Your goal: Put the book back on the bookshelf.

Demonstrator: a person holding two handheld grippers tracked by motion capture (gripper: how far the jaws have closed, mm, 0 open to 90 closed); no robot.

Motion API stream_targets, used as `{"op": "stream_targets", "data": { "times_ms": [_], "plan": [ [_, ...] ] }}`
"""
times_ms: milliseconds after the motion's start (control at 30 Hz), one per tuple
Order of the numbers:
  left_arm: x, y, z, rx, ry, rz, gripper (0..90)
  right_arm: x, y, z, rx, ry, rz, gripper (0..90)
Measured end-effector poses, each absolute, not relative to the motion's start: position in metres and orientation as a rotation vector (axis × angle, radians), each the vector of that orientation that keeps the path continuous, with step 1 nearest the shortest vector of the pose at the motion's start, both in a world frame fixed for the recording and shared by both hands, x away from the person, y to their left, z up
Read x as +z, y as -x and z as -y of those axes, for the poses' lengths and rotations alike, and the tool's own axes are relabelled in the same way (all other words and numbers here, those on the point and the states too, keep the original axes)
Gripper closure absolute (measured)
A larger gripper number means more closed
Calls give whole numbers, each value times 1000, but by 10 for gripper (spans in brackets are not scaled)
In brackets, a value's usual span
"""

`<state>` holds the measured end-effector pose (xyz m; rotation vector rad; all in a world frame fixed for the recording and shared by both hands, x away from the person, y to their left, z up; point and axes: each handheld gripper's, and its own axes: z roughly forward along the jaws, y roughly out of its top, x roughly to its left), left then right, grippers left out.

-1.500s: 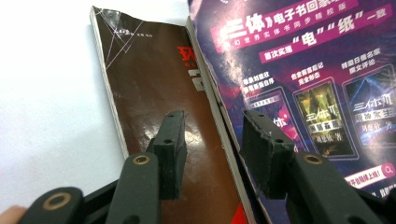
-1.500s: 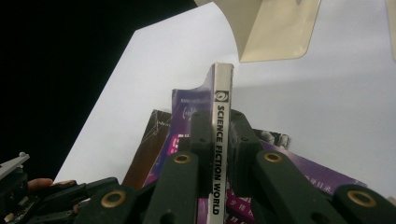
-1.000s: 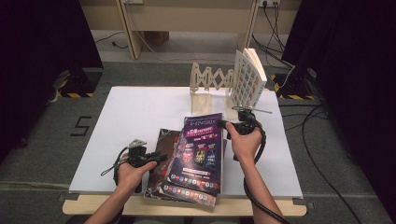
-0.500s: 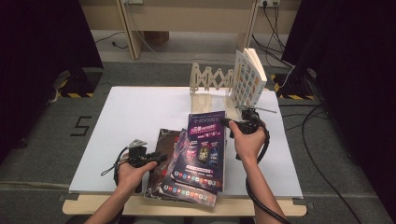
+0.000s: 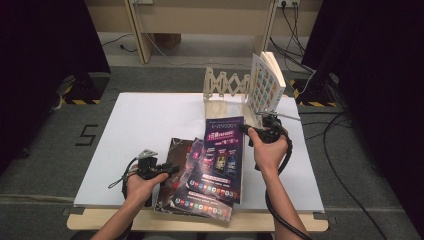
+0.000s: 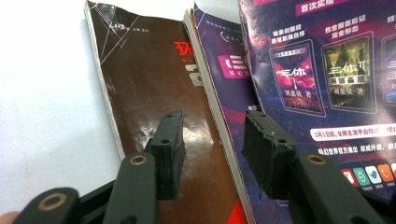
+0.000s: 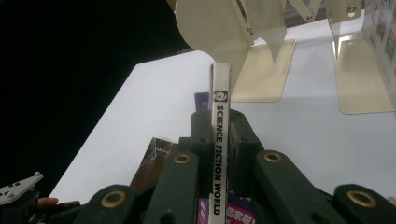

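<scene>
One book (image 5: 267,82) stands in the rack (image 5: 225,86) at the far edge of the surface (image 5: 145,120); the right gripper (image 5: 246,129) jaws clamp the top magazine (image 5: 222,152) by its spine, two magazines (image 5: 176,172) remain at the near edge, and the left gripper (image 5: 172,170) jaws are released.

We see a white board (image 5: 145,130) covering the table, whose wooden edge (image 5: 200,222) shows at the near side. At the far right stands a pale folding book rack (image 5: 225,85), with a checkered book (image 5: 265,85) leaning upright at its right end. On the grey floor, left, is a painted mark (image 5: 87,135); black cables (image 5: 345,150) trail on the right.
</scene>
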<state>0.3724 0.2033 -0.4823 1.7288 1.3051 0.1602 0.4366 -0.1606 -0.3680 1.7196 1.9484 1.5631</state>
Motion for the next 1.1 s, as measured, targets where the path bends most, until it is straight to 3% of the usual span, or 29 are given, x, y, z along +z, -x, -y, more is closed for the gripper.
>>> {"op": "stream_targets", "data": {
  "times_ms": [1100],
  "plan": [
    [-482, -372, -203, 156, -1726, -1302, 565, -346, -433, 174, 1574, -1658, -1860, 834]
  ]
}}
